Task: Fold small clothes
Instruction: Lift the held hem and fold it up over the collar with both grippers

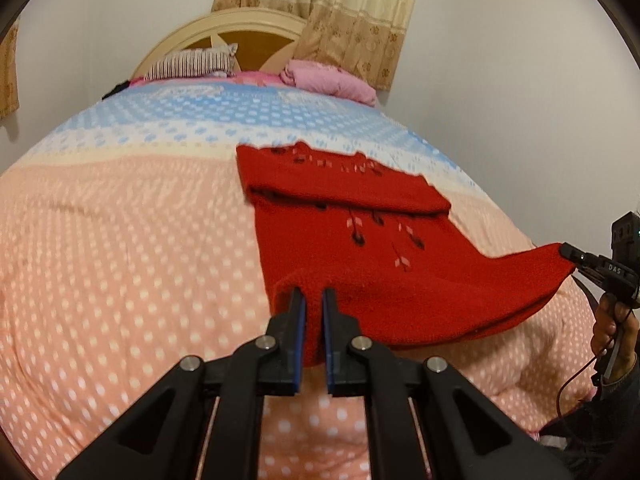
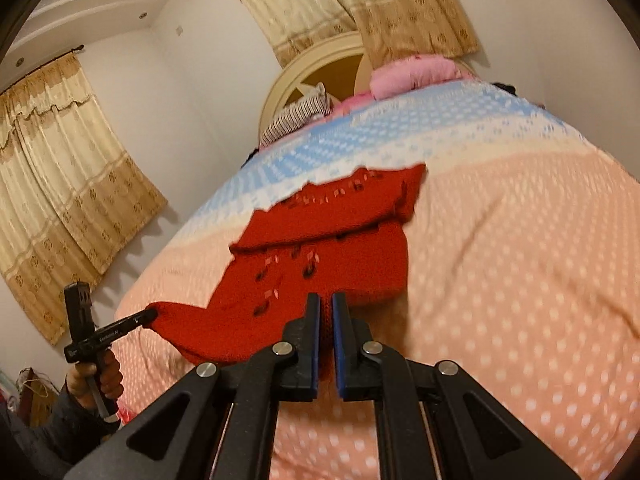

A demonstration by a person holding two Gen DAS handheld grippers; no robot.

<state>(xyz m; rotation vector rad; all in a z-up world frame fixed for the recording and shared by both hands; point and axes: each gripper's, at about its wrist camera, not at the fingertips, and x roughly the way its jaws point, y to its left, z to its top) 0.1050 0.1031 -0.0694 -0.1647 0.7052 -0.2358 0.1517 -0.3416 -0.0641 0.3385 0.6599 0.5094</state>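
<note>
Red sweater (image 1: pixel 352 240) lying on the bed (image 1: pixel 120 240), near hem lifted: left gripper (image 1: pixel 314 300) clamped on one corner, right gripper (image 2: pixel 326 308) clamped on the other. Risk of uneven fold or dragging the already folded sleeve if pulled unevenly

This is a home bedroom: a bed (image 1: pixel 120 260) under a dotted peach and blue cover, a rounded cream headboard (image 1: pixel 224 28), a striped pillow (image 1: pixel 192 64), a folded pink quilt (image 1: pixel 328 80), and beige patterned curtains (image 2: pixel 64 152) on white walls.
</note>
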